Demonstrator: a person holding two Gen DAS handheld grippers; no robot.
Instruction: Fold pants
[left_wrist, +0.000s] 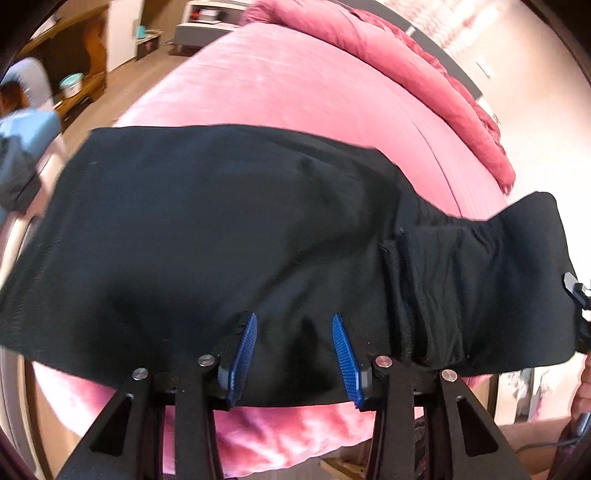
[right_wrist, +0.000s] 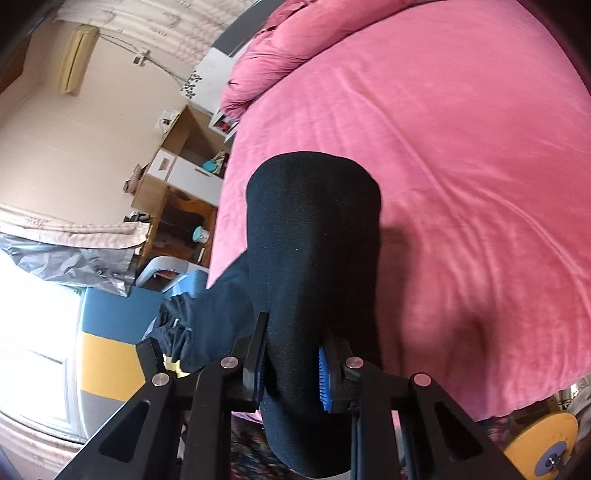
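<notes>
Left claw (left_wrist: 293, 354) first: its blue pads (left_wrist: 243, 354) stand apart with the black pants (left_wrist: 221, 229) lying across the gap, so we read it as released, hovering at the near hem of the cloth, not pinching it. Ahead of that claw the pants spread wide over the pink bed (left_wrist: 288, 92), one broad panel to its left and a gathered, wrinkled band, likely the waist, off to its right. We judge the cloth sits this way so a lengthwise fold can be squared up along the near edge.

Our right claw (right_wrist: 291, 373) looks clenched on the pants (right_wrist: 314, 229): the fabric runs between both fingers and on toward the camera, though the contact itself is dark. Beyond it the garment stretches forward onto the bed (right_wrist: 461, 166) as a narrow rounded strip, seemingly pulled taut from this end. Far past the left claw, a rumpled pink duvet (left_wrist: 388, 48) lies well apart from the pants.
</notes>
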